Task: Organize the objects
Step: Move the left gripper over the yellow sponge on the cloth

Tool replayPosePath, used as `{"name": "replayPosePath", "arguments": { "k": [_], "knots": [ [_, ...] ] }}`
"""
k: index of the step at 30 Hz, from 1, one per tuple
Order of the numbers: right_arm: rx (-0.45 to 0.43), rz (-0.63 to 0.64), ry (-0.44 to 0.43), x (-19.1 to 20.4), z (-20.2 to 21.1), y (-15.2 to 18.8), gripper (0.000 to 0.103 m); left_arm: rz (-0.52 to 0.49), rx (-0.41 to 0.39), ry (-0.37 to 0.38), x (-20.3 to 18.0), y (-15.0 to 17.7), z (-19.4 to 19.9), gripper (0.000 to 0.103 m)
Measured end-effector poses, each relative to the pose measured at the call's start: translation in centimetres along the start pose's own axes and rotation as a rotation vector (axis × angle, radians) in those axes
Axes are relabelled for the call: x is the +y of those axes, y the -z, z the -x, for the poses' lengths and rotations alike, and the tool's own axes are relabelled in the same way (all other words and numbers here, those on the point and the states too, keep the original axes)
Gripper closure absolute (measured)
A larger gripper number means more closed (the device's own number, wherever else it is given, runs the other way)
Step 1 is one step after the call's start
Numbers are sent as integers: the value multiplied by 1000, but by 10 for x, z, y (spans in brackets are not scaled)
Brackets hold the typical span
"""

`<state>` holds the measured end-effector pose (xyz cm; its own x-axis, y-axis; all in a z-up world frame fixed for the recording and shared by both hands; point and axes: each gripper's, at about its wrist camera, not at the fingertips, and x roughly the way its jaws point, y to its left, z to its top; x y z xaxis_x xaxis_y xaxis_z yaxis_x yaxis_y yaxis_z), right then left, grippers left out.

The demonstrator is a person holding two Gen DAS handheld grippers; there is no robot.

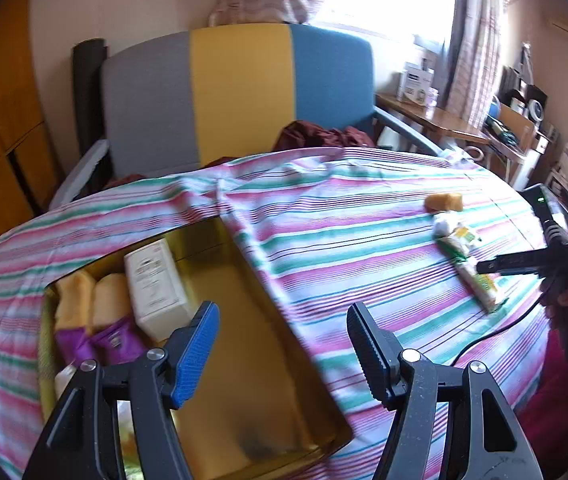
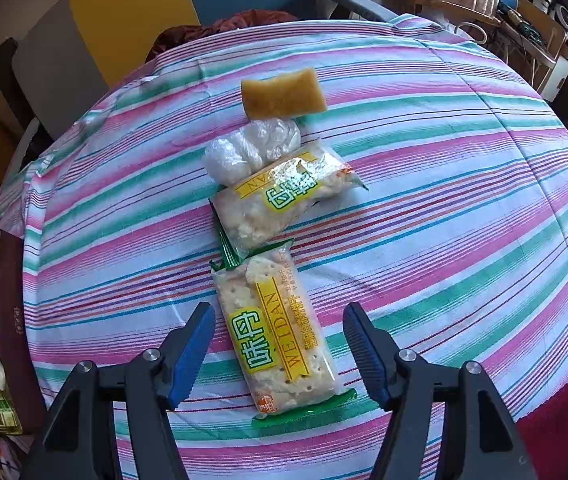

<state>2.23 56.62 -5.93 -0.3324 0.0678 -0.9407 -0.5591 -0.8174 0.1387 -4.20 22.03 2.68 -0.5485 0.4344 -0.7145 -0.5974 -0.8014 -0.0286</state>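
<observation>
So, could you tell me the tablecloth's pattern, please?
Pink, green and white stripes on the tablecloth; right wrist view.

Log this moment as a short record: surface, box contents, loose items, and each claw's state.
surface: striped cloth
box: open gold box, left part of the cloth
box contents: white carton, two yellow-and-purple packs
loose items: near cracker pack, second cracker pack, clear plastic bag, wrapped cake, in a row
left claw: open, empty, over the box edge
right claw: open, astride the near cracker pack, pads not on it
</observation>
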Motion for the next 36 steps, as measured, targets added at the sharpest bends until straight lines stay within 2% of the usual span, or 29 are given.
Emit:
{"name": "replayPosePath", "arguments": {
  "k": [6, 7, 8, 9, 11, 20, 23, 31, 36],
  "knots": [
    [56, 51, 31, 7, -16, 4, 37, -33, 33, 82, -36, -31, -27, 36],
    [63, 60, 49, 9, -17, 5, 39, -38, 40, 94, -41, -37, -33, 36],
    [71, 69, 69, 10, -19, 6, 49, -43, 45, 105, -46, -40, -36, 36],
    [68, 82, 90, 11, -19, 7, 53, -47, 51, 117, -53, -46, -41, 36],
    [67, 96, 109, 13, -18, 9, 54, -49, 70, 144, -65, -56, -53, 36],
    [79, 80, 96, 10, -17, 13, 54, 21, 235, 316, -122, -104, -126, 35],
    [80, 74, 85, 9, -17, 14, 54, 62, 289, 366, -143, -120, -157, 30],
    [81, 76, 73, 10, -16, 16, 52, 111, 439, 434, -195, -155, -237, 24],
    [82, 77, 66, 11, -17, 17, 52, 152, 528, 435, -220, -167, -280, 22]
  ]
}}
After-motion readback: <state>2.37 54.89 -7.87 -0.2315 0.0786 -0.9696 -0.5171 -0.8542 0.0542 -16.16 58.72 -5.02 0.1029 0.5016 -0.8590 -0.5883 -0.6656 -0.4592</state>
